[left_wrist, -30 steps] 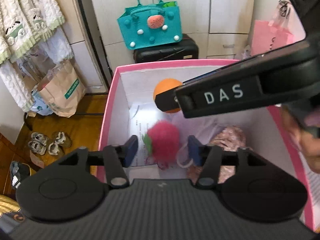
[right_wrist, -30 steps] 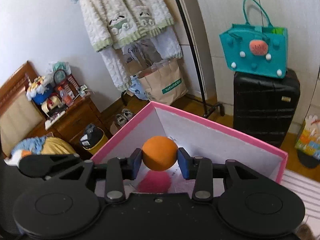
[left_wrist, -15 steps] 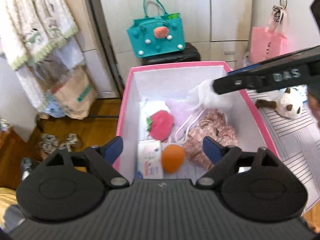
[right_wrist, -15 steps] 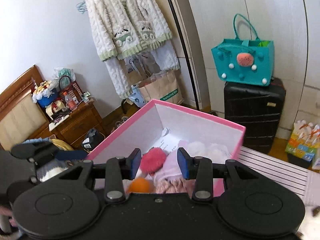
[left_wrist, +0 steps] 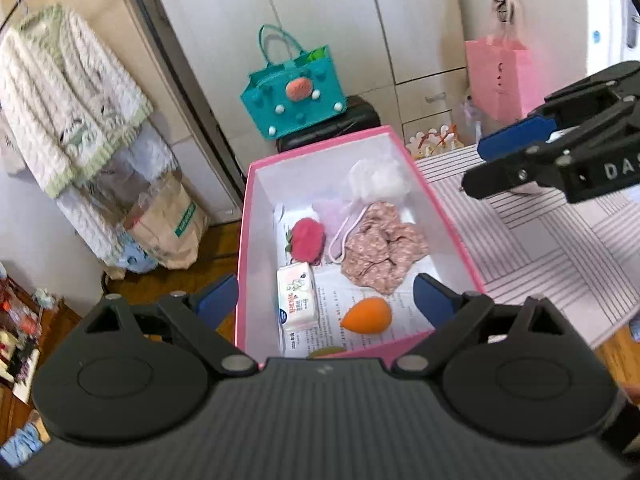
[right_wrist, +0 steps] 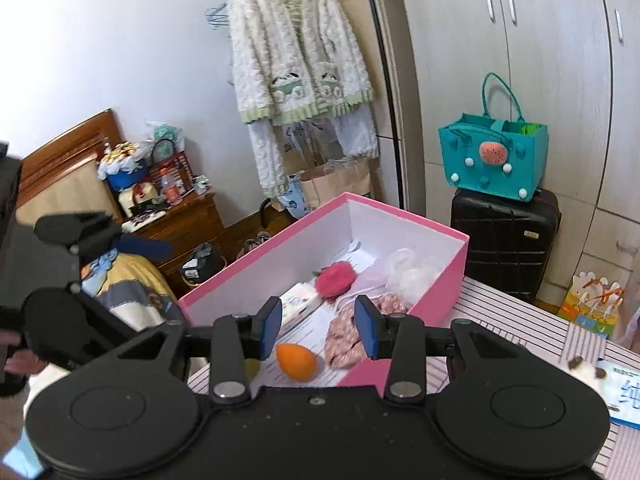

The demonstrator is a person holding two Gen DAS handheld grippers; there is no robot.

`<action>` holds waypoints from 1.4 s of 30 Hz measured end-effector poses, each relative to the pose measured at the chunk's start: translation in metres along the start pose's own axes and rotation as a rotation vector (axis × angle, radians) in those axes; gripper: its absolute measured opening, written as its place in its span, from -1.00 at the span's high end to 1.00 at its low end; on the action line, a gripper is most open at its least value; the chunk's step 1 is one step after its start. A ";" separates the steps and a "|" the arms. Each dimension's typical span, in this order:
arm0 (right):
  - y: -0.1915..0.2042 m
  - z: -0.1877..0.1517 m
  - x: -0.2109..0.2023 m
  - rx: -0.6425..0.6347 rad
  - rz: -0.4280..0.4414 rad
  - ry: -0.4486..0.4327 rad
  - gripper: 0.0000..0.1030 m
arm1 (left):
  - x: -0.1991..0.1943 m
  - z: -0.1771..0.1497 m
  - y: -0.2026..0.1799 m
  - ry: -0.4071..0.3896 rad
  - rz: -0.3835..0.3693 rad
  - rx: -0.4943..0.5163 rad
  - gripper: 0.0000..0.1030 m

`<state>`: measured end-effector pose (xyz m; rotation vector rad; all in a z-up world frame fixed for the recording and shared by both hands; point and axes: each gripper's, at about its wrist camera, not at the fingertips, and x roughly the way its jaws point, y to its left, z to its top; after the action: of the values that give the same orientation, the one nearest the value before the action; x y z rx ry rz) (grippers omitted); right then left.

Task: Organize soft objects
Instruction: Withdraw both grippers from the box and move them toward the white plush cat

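Orange sponge [left_wrist: 366, 321] in the pink box [left_wrist: 452, 227], near end.
It lies loose on paper beside a tissue pack [left_wrist: 297, 301]; left gripper [left_wrist: 326, 300] spread wide, right gripper [right_wrist: 316, 327] parted, both empty above.

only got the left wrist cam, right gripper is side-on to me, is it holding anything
Observer: No. Its own camera shows the right gripper open, nothing between the pads.
Operator: anything soft outside the box
Observer: Yes, a small white plush toy lies on the striped table, to the right of the pink box.
Operator: anything next to it
Observer: A blue and white pack lies right beside it, cut off by the frame edge.
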<state>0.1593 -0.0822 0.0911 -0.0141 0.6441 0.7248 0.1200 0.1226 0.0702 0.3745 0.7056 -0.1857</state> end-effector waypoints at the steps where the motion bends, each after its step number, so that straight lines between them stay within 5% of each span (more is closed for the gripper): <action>1: 0.002 -0.002 -0.008 -0.005 0.002 -0.008 0.09 | -0.008 0.000 -0.005 -0.009 -0.004 0.011 -0.84; 4: 0.006 -0.012 -0.032 -0.011 0.000 -0.028 -0.10 | -0.023 0.000 -0.016 -0.022 -0.022 0.039 -0.84; 18: 0.007 -0.087 -0.097 0.035 -0.109 -0.025 -0.25 | -0.025 -0.014 -0.077 -0.012 -0.118 0.182 -0.84; 22: 0.006 -0.109 -0.109 0.025 -0.164 -0.047 -0.53 | -0.020 -0.019 -0.095 -0.029 -0.144 0.198 -0.84; 27: -0.012 -0.128 -0.117 0.048 -0.268 -0.059 -0.58 | -0.007 -0.021 -0.117 -0.043 -0.201 0.161 -0.84; 32: -0.054 -0.155 -0.121 0.161 -0.394 -0.148 -0.60 | 0.011 -0.025 -0.141 -0.160 -0.148 0.106 -0.84; 42: -0.117 -0.195 -0.097 0.179 -0.564 -0.195 -0.60 | 0.068 -0.016 -0.170 -0.263 -0.274 -0.047 -0.84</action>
<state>0.0710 -0.2749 -0.0364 0.0385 0.4824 0.1197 0.1118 -0.0301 -0.0323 0.2016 0.4975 -0.4681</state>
